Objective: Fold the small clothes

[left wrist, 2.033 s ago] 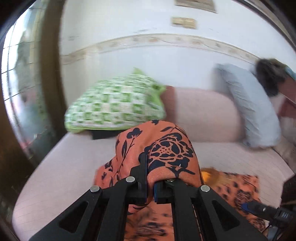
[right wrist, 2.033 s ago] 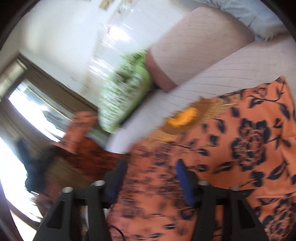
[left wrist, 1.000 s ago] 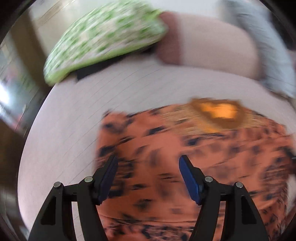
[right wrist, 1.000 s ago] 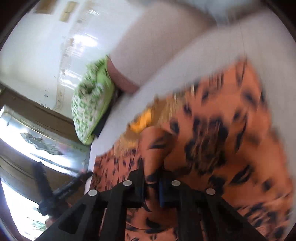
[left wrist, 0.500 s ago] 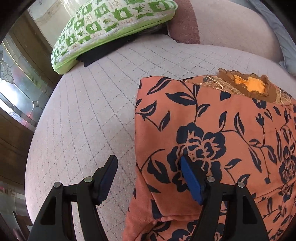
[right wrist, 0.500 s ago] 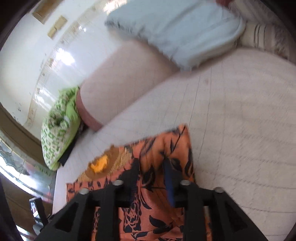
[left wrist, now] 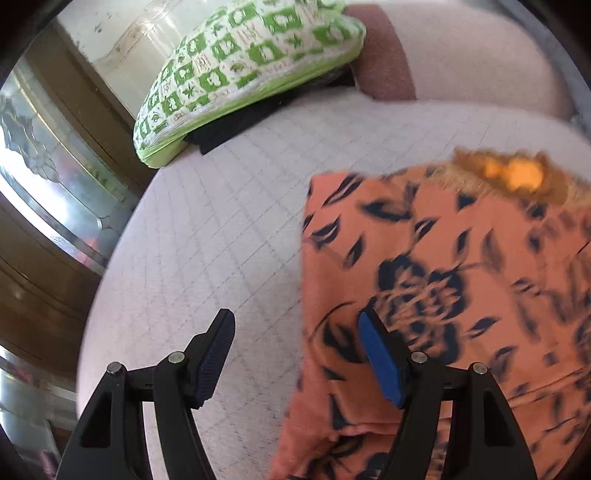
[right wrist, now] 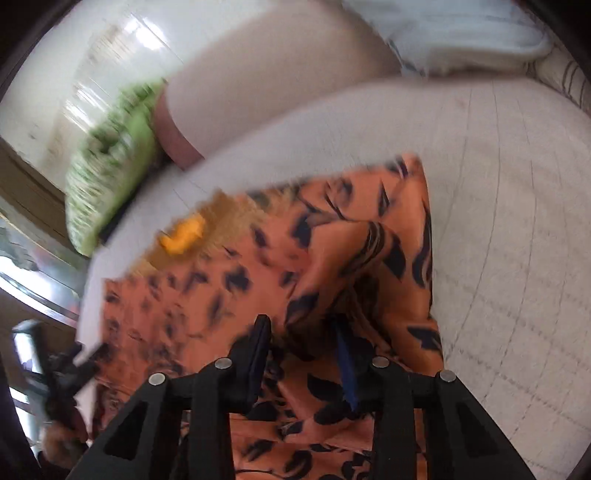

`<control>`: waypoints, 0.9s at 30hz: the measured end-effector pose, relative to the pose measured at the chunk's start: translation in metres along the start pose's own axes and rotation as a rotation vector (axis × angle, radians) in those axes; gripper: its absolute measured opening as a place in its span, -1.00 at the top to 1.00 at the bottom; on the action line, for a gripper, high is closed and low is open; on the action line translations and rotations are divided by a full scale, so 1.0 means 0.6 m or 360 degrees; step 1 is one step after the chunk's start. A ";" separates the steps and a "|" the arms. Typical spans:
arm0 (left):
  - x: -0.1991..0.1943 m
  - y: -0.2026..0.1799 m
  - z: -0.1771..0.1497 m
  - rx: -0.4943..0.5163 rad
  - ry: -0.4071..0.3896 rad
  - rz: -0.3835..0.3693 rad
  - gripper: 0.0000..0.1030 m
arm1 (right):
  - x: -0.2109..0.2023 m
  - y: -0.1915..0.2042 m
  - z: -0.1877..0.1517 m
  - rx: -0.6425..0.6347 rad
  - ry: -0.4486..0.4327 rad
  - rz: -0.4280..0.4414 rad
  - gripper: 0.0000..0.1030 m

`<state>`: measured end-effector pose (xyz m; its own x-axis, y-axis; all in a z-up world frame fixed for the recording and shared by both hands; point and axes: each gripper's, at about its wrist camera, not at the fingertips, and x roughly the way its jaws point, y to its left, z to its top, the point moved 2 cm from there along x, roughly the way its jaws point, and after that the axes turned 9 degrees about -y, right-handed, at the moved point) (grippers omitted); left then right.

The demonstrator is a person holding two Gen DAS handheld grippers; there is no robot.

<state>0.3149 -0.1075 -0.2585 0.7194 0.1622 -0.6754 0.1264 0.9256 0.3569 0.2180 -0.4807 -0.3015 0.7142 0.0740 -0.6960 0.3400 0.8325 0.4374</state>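
An orange garment (left wrist: 443,266) with a dark floral print and a yellow neck patch (left wrist: 517,173) lies folded on the pale pink sofa seat (left wrist: 221,236). My left gripper (left wrist: 299,354) is open, its right finger over the garment's left folded edge, its left finger over bare seat. In the right wrist view the garment (right wrist: 258,280) has its right side folded inward. My right gripper (right wrist: 303,350) is open just above a raised fold, holding nothing. The left gripper also shows there (right wrist: 55,365) at the lower left.
A green and white checked pillow (left wrist: 243,66) lies at the back left on a dark item. A pale blue pillow (right wrist: 461,26) rests at the back right. A sofa backrest (left wrist: 480,59) runs behind. A window and wood frame (left wrist: 44,184) stand at the left.
Both grippers let go of the garment's sides after folding them inward. The left gripper has drifted left off the fabric edge; the right gripper has opened wider and dropped closer to the fold.
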 end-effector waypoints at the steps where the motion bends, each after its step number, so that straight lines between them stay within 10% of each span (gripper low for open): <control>1: -0.012 0.003 0.007 -0.0052 -0.0029 -0.0047 -0.38 | -0.005 0.004 0.003 -0.0008 -0.0025 0.0000 0.31; 9: -0.029 -0.059 0.009 -0.0065 -0.0059 -0.0309 -0.43 | -0.046 0.040 0.007 -0.0096 -0.0195 0.0070 0.28; 13: 0.017 -0.087 -0.020 -0.0015 0.0018 -0.0238 -0.61 | -0.009 0.040 -0.016 -0.0171 -0.0018 -0.0101 0.25; 22: -0.029 -0.073 -0.006 0.0028 -0.0127 -0.0156 -0.72 | -0.039 0.075 -0.011 -0.0258 -0.0158 -0.0019 0.23; 27: 0.002 -0.071 -0.033 -0.0012 0.0033 -0.0156 -0.72 | -0.009 0.089 -0.036 -0.0410 -0.0080 -0.0164 0.20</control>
<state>0.2968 -0.1401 -0.2877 0.6894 0.0779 -0.7202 0.1902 0.9398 0.2838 0.2192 -0.4247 -0.2869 0.7157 -0.0403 -0.6973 0.2501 0.9469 0.2019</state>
